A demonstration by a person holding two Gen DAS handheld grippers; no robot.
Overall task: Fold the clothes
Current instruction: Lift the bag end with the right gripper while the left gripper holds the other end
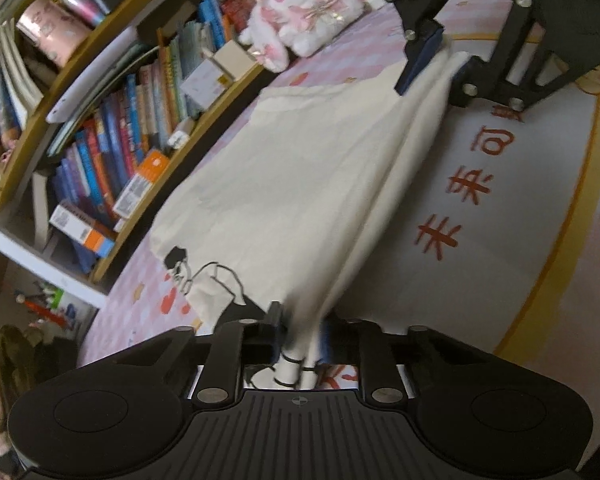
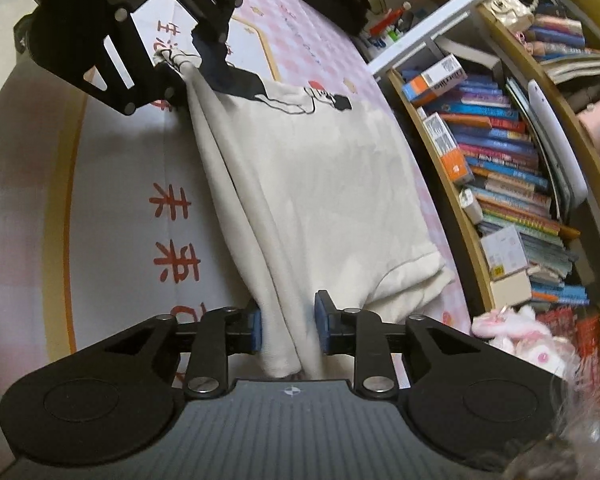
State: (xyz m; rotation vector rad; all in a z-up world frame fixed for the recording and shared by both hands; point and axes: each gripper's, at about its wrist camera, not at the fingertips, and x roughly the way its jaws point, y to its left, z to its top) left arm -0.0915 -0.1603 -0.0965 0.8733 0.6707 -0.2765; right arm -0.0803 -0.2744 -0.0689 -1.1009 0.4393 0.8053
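A cream T-shirt (image 1: 300, 184) with a black cartoon print lies on a pink and white bed cover, one long edge lifted and stretched between both grippers. My left gripper (image 1: 300, 336) is shut on the bunched printed end of the shirt. My right gripper (image 2: 288, 320) has its blue pads (image 2: 322, 316) apart, with the folded cream edge of the shirt (image 2: 308, 168) hanging between them. In the left wrist view the right gripper (image 1: 432, 68) shows at the top right, at the far end of the shirt. In the right wrist view the left gripper (image 2: 188, 56) shows at the top left, holding the shirt.
A wooden bookshelf (image 1: 112, 128) full of books runs along the far side of the bed and also shows in the right wrist view (image 2: 512, 184). A pink and white plush rabbit (image 1: 304, 12) sits at the bed's end. The bed cover (image 1: 512, 208) bears red characters.
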